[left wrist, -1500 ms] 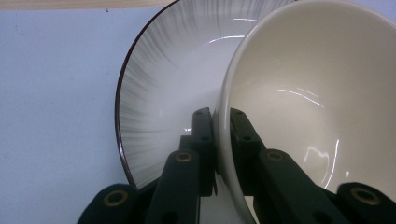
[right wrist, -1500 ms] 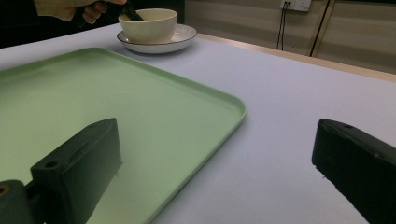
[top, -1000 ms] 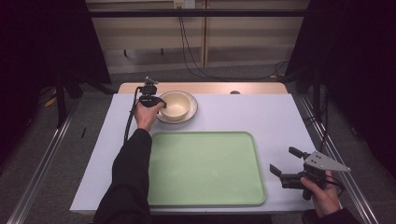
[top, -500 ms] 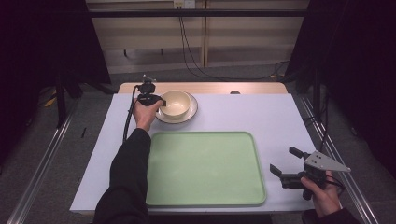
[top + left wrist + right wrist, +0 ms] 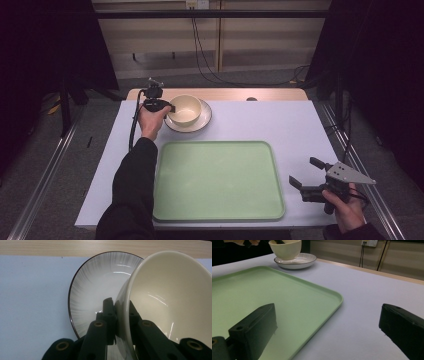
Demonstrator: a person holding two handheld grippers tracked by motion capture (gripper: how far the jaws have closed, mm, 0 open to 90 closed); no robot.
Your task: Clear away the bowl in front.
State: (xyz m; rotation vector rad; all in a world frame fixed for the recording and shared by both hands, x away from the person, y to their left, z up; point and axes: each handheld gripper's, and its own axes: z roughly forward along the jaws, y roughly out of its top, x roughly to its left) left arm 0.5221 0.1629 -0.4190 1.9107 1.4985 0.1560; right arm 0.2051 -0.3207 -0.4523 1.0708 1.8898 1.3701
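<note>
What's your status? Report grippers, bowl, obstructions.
Left gripper shut on cream bowl rim, bowl tilted over the plate. Right gripper open, holding nothing, beside green tray. Tray bare, nothing in the way.

You are working at a white surface (image 5: 280, 125) with a strip of pale wood along its far edge (image 5: 260, 94), and grey floor (image 5: 50, 150) runs along both sides of it with a metal rail (image 5: 42, 175) on the left. Beyond it stands a light panelled wall (image 5: 165, 45) with a socket (image 5: 196, 4) near the top, from which dark cables (image 5: 200, 45) hang to the floor. Either side falls into deep shadow, possibly black curtains (image 5: 380, 75), and the light is dim.
</note>
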